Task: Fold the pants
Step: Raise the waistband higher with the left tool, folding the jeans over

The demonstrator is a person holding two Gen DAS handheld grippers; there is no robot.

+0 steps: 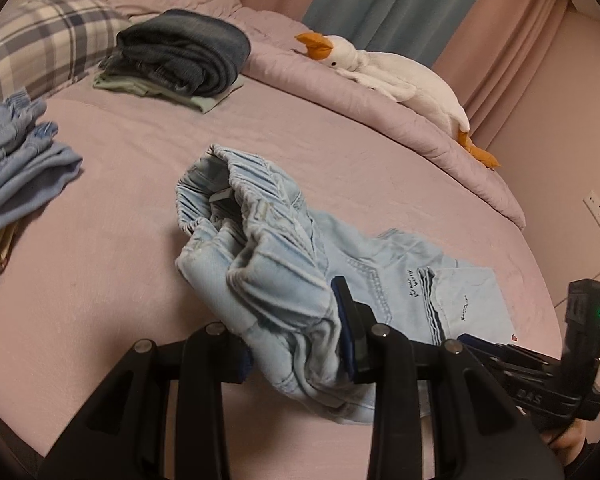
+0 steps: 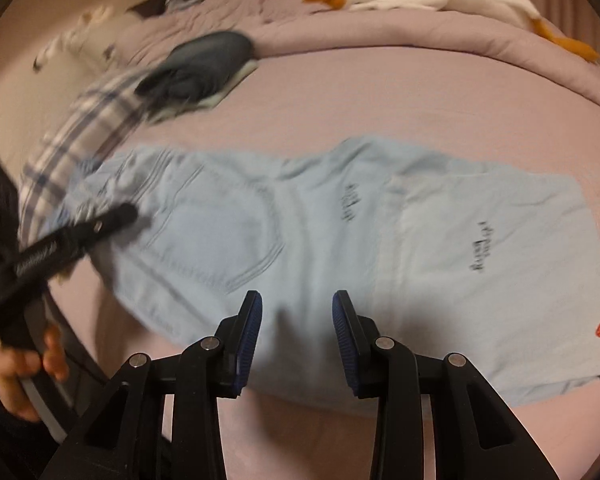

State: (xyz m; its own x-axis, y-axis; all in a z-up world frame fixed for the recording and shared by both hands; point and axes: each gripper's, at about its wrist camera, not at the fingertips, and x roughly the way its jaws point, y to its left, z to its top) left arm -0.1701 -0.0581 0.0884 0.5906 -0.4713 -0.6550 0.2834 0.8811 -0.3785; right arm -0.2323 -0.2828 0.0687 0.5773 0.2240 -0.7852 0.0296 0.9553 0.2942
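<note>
Light blue denim pants (image 2: 284, 236) lie folded lengthwise on the pink bed, legs doubled back at the right. My left gripper (image 1: 296, 344) is shut on the bunched waistband end of the pants (image 1: 268, 280) and holds it lifted off the sheet. It also shows in the right wrist view (image 2: 116, 216) at the left, at the waistband. My right gripper (image 2: 296, 332) is open and empty, just above the near edge of the pants at their middle. It shows at the right edge of the left wrist view (image 1: 500, 354).
A folded dark jeans pile (image 1: 180, 56) on a green garment sits at the back. Blue folded clothes (image 1: 20, 160) lie at the left. A plaid pillow (image 1: 40, 36), a rolled pink duvet (image 1: 380, 108) and a goose plush (image 1: 392, 76) line the far side.
</note>
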